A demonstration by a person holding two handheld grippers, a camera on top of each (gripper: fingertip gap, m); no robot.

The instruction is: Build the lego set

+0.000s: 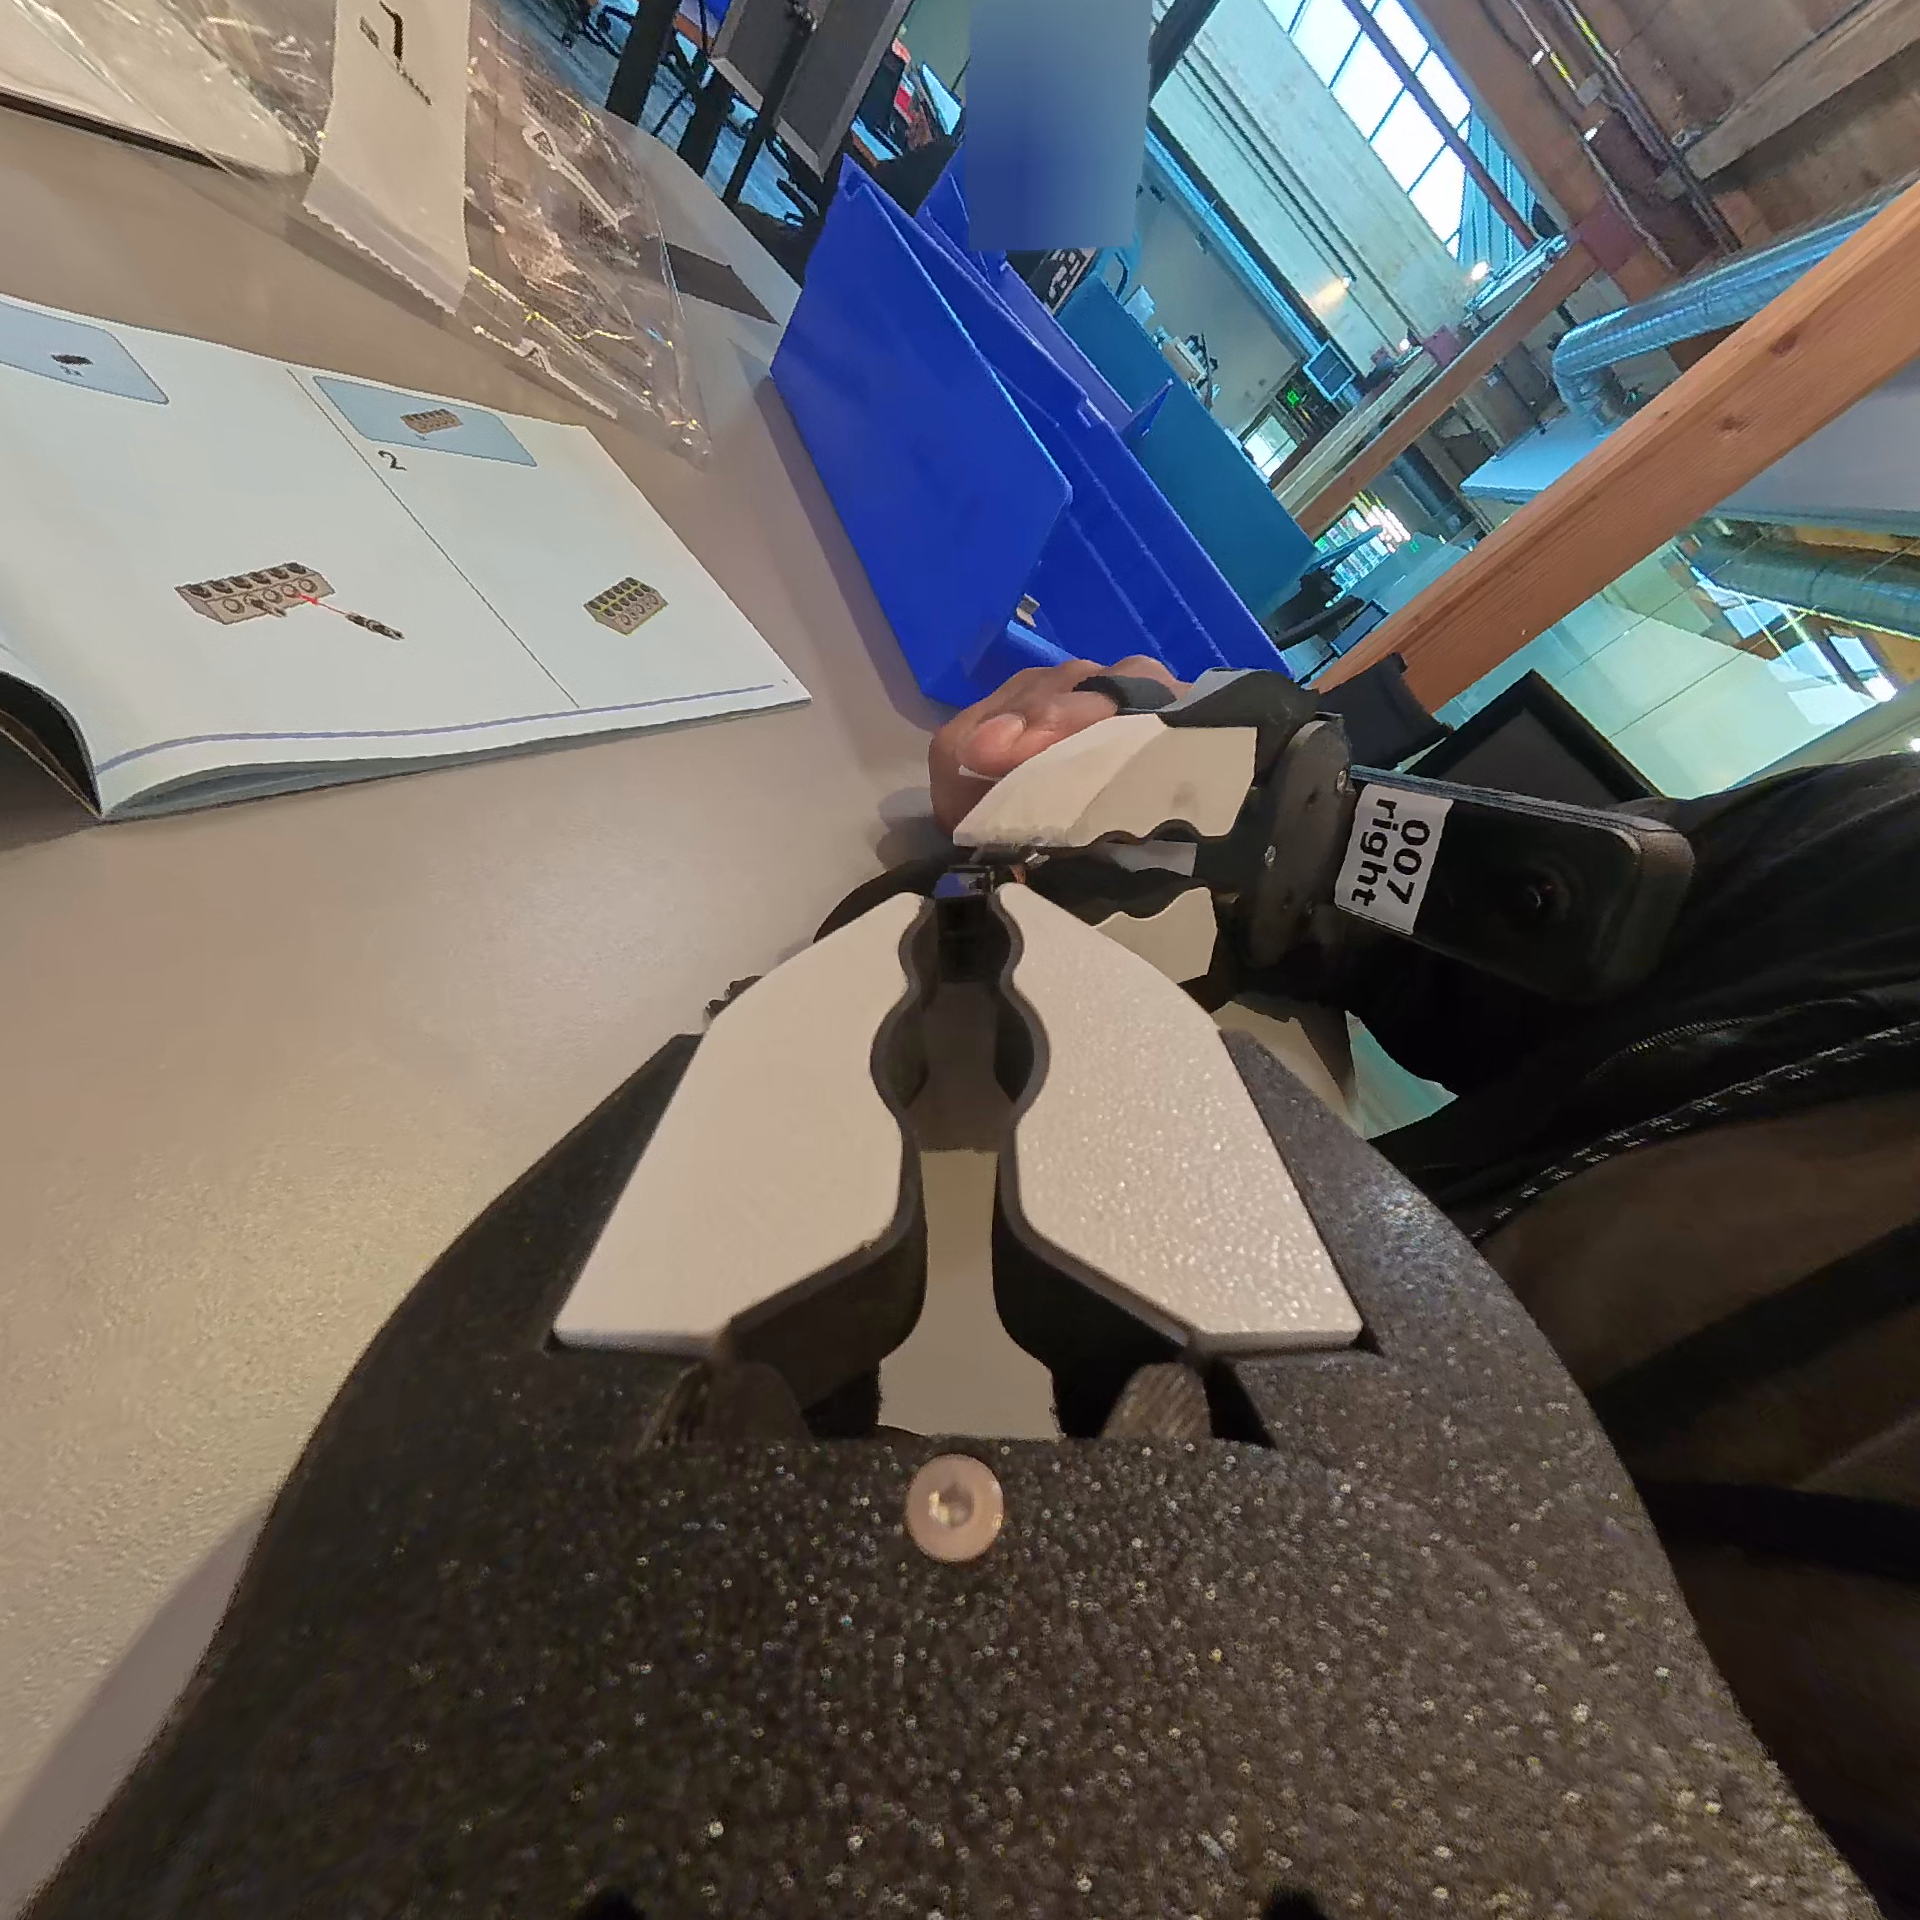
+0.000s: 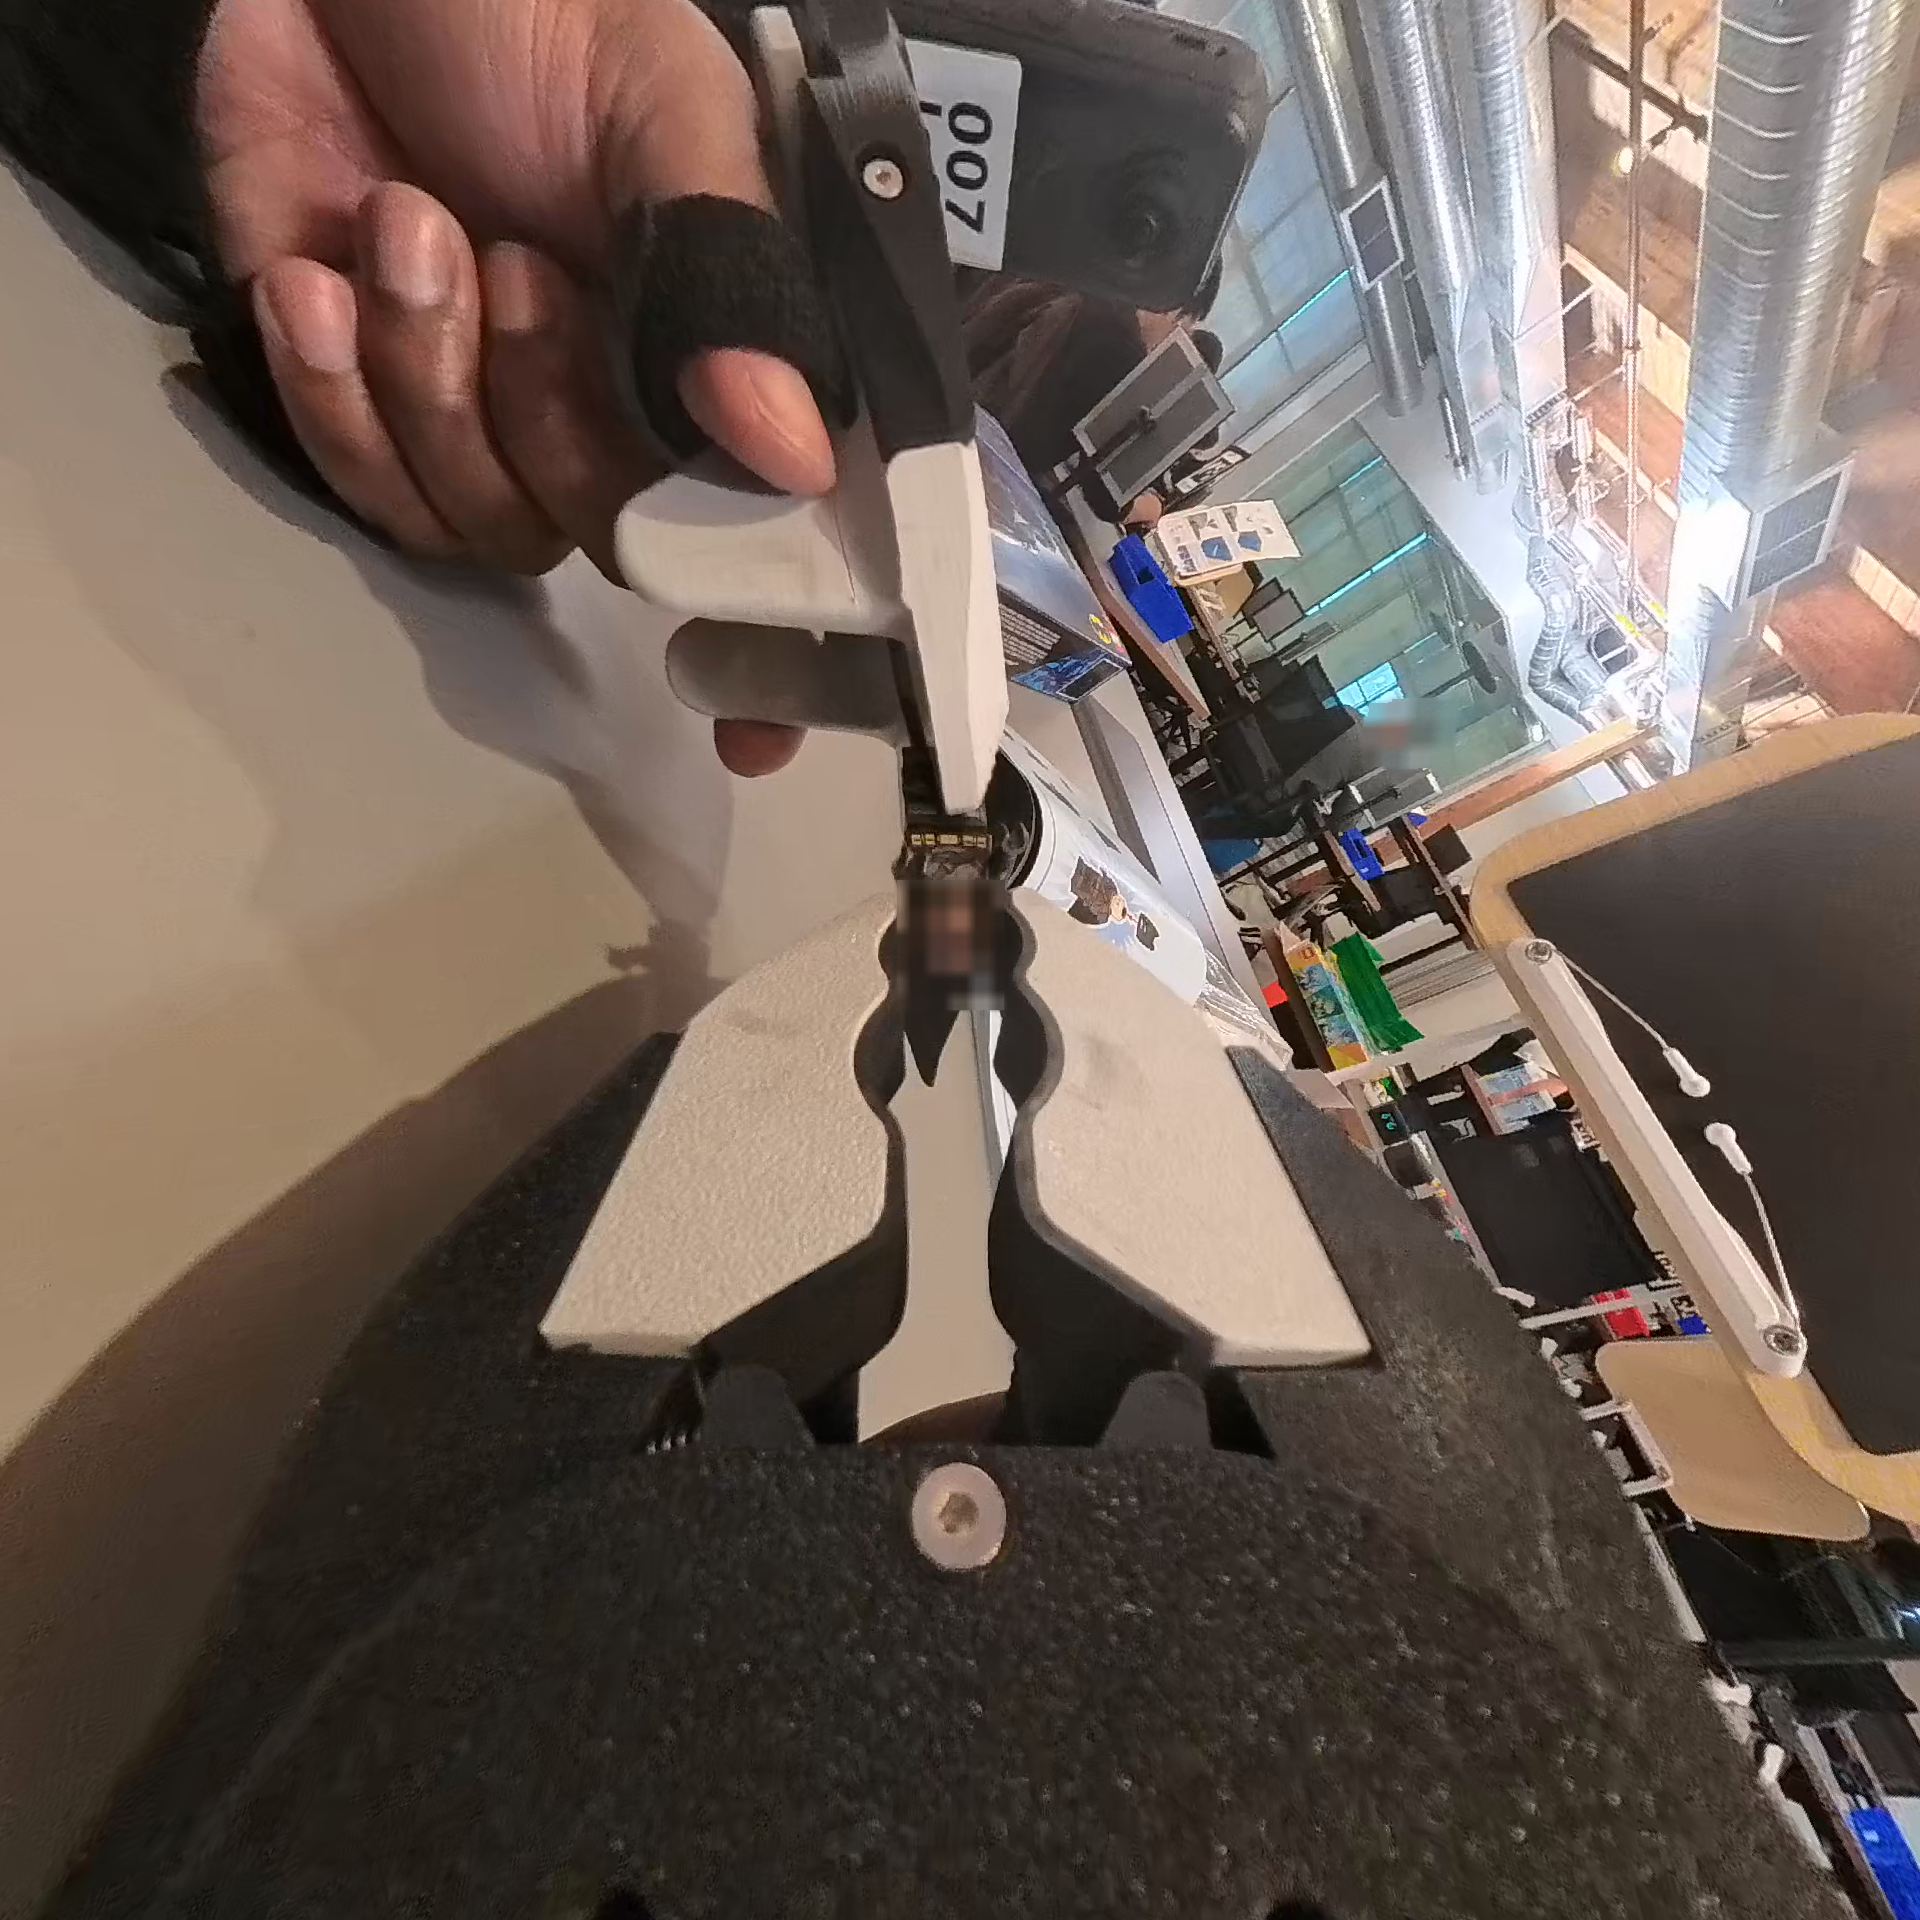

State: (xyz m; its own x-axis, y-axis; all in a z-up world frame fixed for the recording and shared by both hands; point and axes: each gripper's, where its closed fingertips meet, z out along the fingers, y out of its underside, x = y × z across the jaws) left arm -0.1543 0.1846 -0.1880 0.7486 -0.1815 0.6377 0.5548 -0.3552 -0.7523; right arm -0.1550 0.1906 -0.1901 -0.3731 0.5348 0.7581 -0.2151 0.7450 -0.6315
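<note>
**Two Jaws Meet on One Small Dark Piece**

Where the left gripper (image 1: pixel 961 909) ends, its jaws are closed on a small black piece (image 1: pixel 958 914), the white fingertips (image 1: pixel 878 935) pressing it from both sides just above the table (image 1: pixel 312 1039). Coming in from the right, the right gripper (image 1: pixel 1013 852) has its jaws clamped on a small dark figure-like part (image 2: pixel 948 847) that adjoins the black piece; the right wrist view shows that part pinched at its own tips, with a row of yellow marks across it and a mosaic patch laid over the lower portion. Whether the two bits are already joined cannot be told.

Judging from how little of each piece the tips cover, a twist or a sideways pull could pop either one free, and it might skitter across the table.

Farther off lie an open instruction booklet (image 1: pixel 395 582), clear plastic bags (image 1: pixel 582 260) and blue bins (image 1: pixel 966 436).
</note>
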